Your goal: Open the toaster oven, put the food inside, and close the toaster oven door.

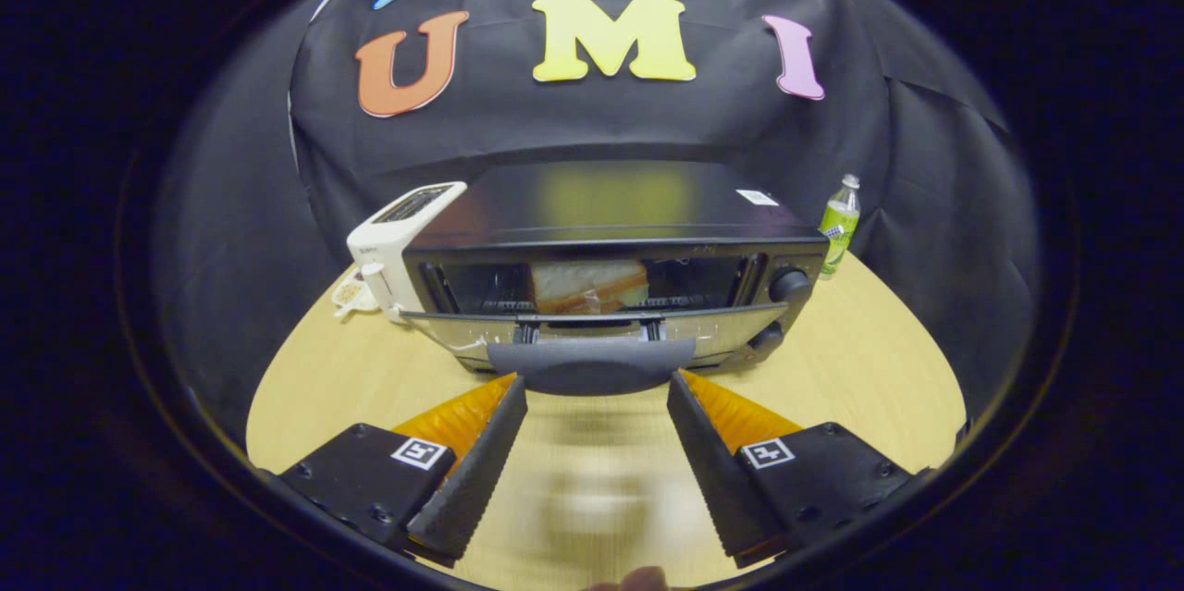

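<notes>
Toaster oven (610, 240) sits mid-worktop (860, 360), its door (592, 327) hanging open with the bread (588, 286) already inside. Your fingers (481, 461) are spread and empty, just before the door's handle (592, 365). That handle looks rigid and smooth, the hinged door light: push up from under its middle.

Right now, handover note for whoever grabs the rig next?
Hand-held gripper: open, empty, fingertips flanking the door handle without pressing on it.
Toaster oven: on the wooden table, door swung down, open.
Food: sandwich already inside on the rack.
Done: opening, loading.
Left: lift the handle and shut the door.
Nearby: white toaster beside the oven, green bottle on its other side.
</notes>
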